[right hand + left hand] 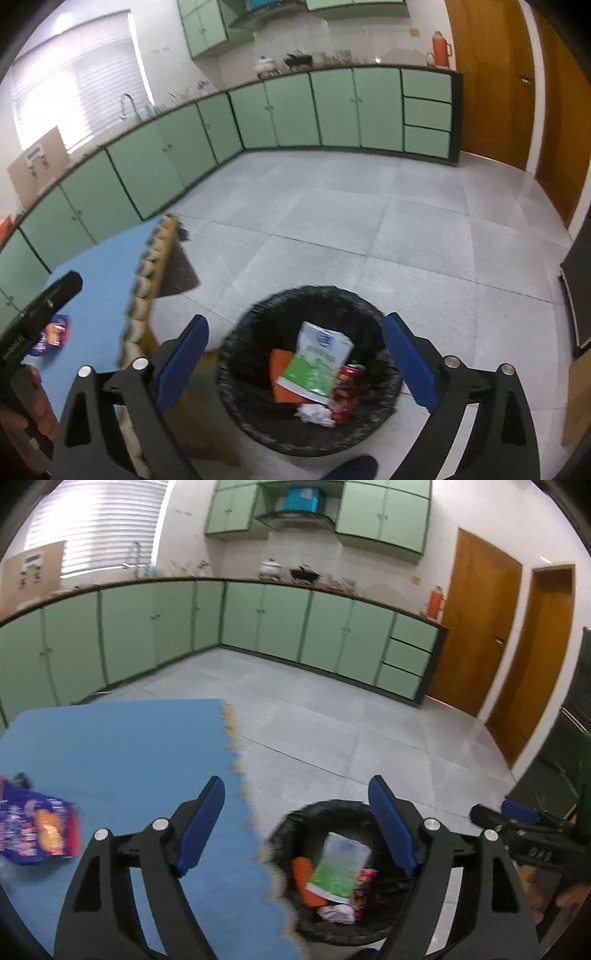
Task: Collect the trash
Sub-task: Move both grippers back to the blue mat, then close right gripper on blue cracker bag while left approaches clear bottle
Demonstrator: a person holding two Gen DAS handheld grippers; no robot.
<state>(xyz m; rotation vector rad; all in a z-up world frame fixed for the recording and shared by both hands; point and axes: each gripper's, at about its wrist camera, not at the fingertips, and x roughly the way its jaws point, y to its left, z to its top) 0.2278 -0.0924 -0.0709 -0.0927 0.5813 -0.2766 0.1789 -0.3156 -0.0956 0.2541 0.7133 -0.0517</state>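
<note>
A round black-lined trash bin [236,373] [284,830] stands on the floor beside the blue mat table. Inside lie a green-and-white pouch [317,363] [338,867], an orange wrapper [282,380], a red can [345,387] and crumpled white paper [316,413]. My right gripper [295,362] hangs open above the bin with nothing between its fingers. My left gripper [297,830] is open too, over the table's edge and the bin. A purple snack wrapper [35,829] [51,334] lies on the blue mat [129,757].
Green kitchen cabinets [258,620] line the far walls, with wooden doors [476,620] at the right. Grey floor tiles [351,229] spread beyond the bin. A cardboard box [37,166] sits on the counter. A dark shoe tip [354,467] shows below the bin.
</note>
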